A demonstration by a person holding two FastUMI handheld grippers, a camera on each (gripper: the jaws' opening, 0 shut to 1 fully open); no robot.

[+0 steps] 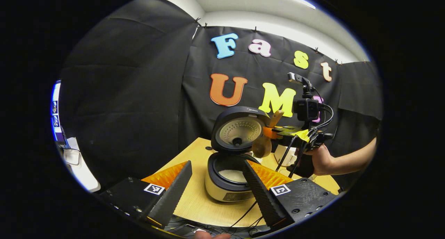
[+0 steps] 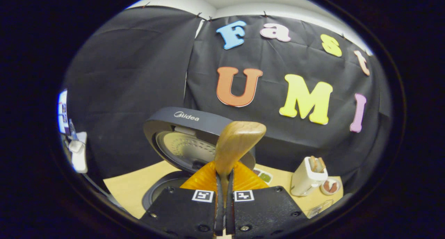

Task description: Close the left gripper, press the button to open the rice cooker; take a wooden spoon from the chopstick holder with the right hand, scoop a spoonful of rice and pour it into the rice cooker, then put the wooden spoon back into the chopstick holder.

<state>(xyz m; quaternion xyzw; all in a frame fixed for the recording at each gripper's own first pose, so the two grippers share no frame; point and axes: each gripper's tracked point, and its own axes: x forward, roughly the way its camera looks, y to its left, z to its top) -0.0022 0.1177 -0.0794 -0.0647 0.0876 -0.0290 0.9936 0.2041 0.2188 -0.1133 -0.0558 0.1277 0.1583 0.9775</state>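
The cooker (image 1: 227, 183) stands on the table (image 1: 194, 200) with its lid (image 1: 238, 129) raised, so the pot is open to receive rice; a pale patch shows in the pot, though whether it is rice or bare metal cannot be told. The right gripper (image 1: 269, 132) hangs just above the pot's far rim, its jaws clamped on the handle of the spoon (image 1: 262, 146); the bowl hangs down toward the opening, which suggests the pour is in hand or just done. Any rice in the bowl cannot be made out. In the right gripper view the handle end (image 2: 240, 138) rises between the closed fingers and the bowl is hidden below them. The left gripper (image 1: 217, 188) waits near the table's near edge, jaws wide apart and holding nothing. The holder (image 2: 307, 176) stands by the table's right edge, other utensils poking out; the spoon must go back there.
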